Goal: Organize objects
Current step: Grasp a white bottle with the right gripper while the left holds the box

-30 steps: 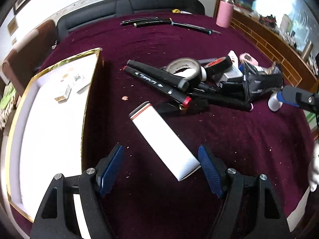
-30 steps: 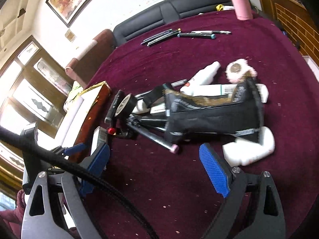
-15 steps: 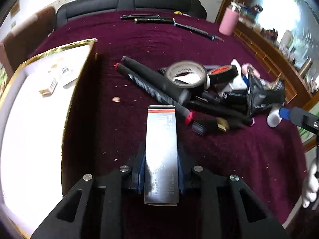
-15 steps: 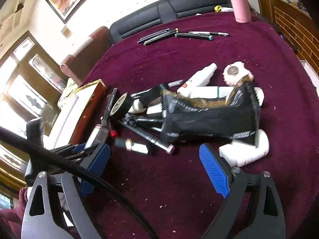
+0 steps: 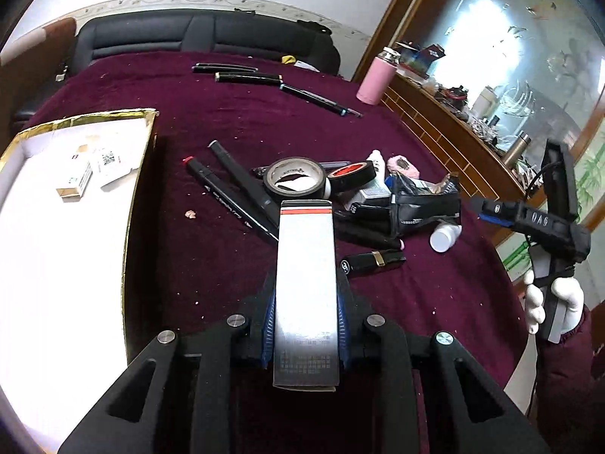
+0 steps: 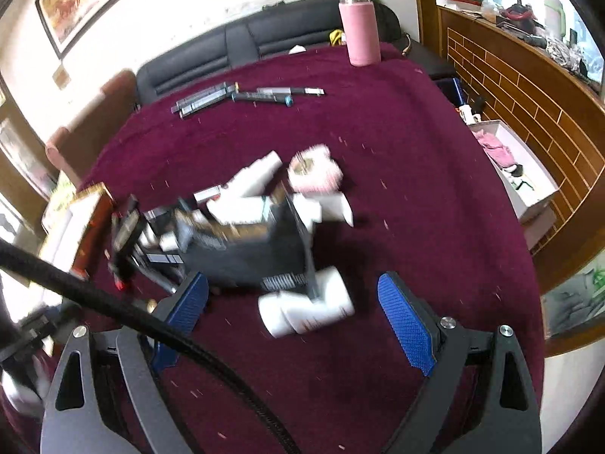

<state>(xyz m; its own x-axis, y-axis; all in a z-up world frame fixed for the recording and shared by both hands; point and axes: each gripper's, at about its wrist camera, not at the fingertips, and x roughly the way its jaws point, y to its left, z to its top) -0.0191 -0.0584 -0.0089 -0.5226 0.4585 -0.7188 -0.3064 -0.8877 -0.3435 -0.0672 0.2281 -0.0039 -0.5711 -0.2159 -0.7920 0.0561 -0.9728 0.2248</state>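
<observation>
- One long silver box (image 5: 305, 287) with a red stripe near its far end sits clamped in the left gripper (image 5: 305, 325); the blue pads press on its two long sides, near its lower end, so the jaws stand narrow and closed on it.
- Its long axis runs straight out along the fingers, striped end pointing away toward the heap of markers and tape rolls (image 5: 298, 179) on the maroon cloth (image 5: 234, 121).
- It appears to be held clear of the cloth, though the fisheye view makes that hard to settle.
- The coming move likely turns on the gold-edged tray (image 5: 136, 196): it lies to the left of the held box, just beside it, with a few small cartons (image 5: 75, 181) already inside at its far end.
- The left hand is plainly the nearer one to that tray, so a swing leftward over its rim would serve, the box then laid flat.
- The right gripper (image 6: 293, 308) is wide open and holds nothing; it points down at a white bottle (image 6: 310, 310) lying on its side just beyond its fingertips, against a black pouch (image 6: 257, 257). This view is blurred.
</observation>
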